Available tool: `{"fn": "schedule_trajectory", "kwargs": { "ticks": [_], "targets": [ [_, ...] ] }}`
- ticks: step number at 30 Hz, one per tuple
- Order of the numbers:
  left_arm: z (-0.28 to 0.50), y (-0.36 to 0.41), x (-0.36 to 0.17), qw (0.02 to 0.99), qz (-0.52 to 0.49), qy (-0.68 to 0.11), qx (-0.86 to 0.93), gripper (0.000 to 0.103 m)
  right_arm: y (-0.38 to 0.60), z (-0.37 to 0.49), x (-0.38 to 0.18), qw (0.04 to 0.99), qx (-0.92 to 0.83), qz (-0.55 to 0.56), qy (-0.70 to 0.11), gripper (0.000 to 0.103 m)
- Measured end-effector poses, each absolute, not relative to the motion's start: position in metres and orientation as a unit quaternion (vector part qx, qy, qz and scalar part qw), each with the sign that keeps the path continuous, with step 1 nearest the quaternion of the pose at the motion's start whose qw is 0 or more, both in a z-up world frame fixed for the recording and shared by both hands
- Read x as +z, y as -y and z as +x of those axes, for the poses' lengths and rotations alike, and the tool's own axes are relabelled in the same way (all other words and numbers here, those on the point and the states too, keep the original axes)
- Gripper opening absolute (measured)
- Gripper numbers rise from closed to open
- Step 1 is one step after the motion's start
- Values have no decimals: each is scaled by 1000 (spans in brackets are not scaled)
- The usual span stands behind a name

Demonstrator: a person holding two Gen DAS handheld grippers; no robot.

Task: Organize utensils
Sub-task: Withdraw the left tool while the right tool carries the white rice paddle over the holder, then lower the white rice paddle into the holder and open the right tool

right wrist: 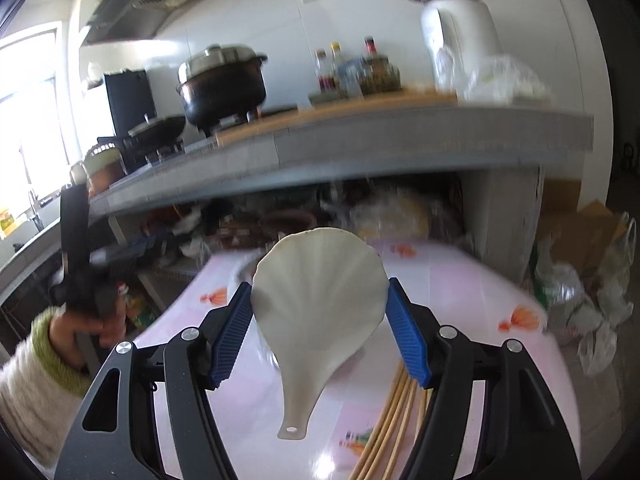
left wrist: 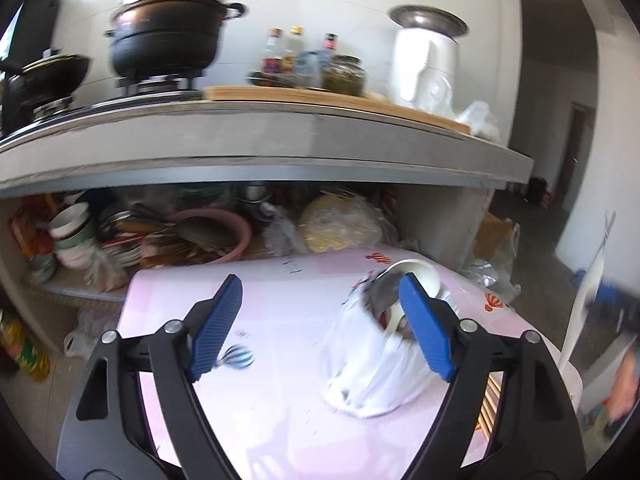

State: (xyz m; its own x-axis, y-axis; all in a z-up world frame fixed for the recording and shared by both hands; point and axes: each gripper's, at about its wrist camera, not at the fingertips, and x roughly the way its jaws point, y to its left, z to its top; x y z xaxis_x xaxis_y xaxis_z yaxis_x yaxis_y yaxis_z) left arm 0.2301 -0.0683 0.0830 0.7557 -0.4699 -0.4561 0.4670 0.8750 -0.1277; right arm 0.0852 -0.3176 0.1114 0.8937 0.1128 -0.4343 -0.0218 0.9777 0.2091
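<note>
Right gripper: my right gripper (right wrist: 320, 330) is clamped across the wide part of a cream shell-shaped scoop (right wrist: 320, 304), one blue pad on each side edge, handle hanging toward me with its small hang-hole at the bottom.
Scoop position: it is held up off the pink table (right wrist: 460, 280), over the middle of it.
Left gripper: my left gripper (left wrist: 320, 328) stands wide apart with nothing between the pads; the right-hand pad is just in front of the white plastic bag (left wrist: 372, 364).
Bag and bowls: the bag sits toward the right edge of the table, and in its mouth I see a white bowl (left wrist: 420, 276) and something metallic, blurred, I cannot say what.
Chopsticks: a bundle of pale chopsticks (right wrist: 394, 424) lies on the table's near right side, under my right jaws.
Handling, scoop: I judge it light, stiff plastic with a smooth, curved face, so it could pivot or slip. The grip across the broad ribbed part looks sound; the narrow neck would twist more easily.
Handling, bag: thin, soft and slippery; with bowls inside it is breakable, so I would take it by the bowl rim, not the film.
Handling, chopsticks: light, prone to roll and scatter; best pinched mid-length as a bundle.
</note>
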Motion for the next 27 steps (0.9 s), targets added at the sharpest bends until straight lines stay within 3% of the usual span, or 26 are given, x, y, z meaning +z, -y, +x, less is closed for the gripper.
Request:
{"fn": "schedule_trajectory", "kwargs": {
  "ticks": [7, 12, 27],
  "targets": [
    [190, 16, 71, 944, -27, -253, -209, 83, 313, 117, 187, 988, 55, 58, -136, 65],
    [167, -9, 54, 944, -44, -267, -189, 84, 299, 160, 203, 988, 80, 52, -123, 65],
    [159, -40, 34, 943, -69, -286, -156, 84, 250, 235, 120, 972, 117, -27, -202, 65]
  ]
}}
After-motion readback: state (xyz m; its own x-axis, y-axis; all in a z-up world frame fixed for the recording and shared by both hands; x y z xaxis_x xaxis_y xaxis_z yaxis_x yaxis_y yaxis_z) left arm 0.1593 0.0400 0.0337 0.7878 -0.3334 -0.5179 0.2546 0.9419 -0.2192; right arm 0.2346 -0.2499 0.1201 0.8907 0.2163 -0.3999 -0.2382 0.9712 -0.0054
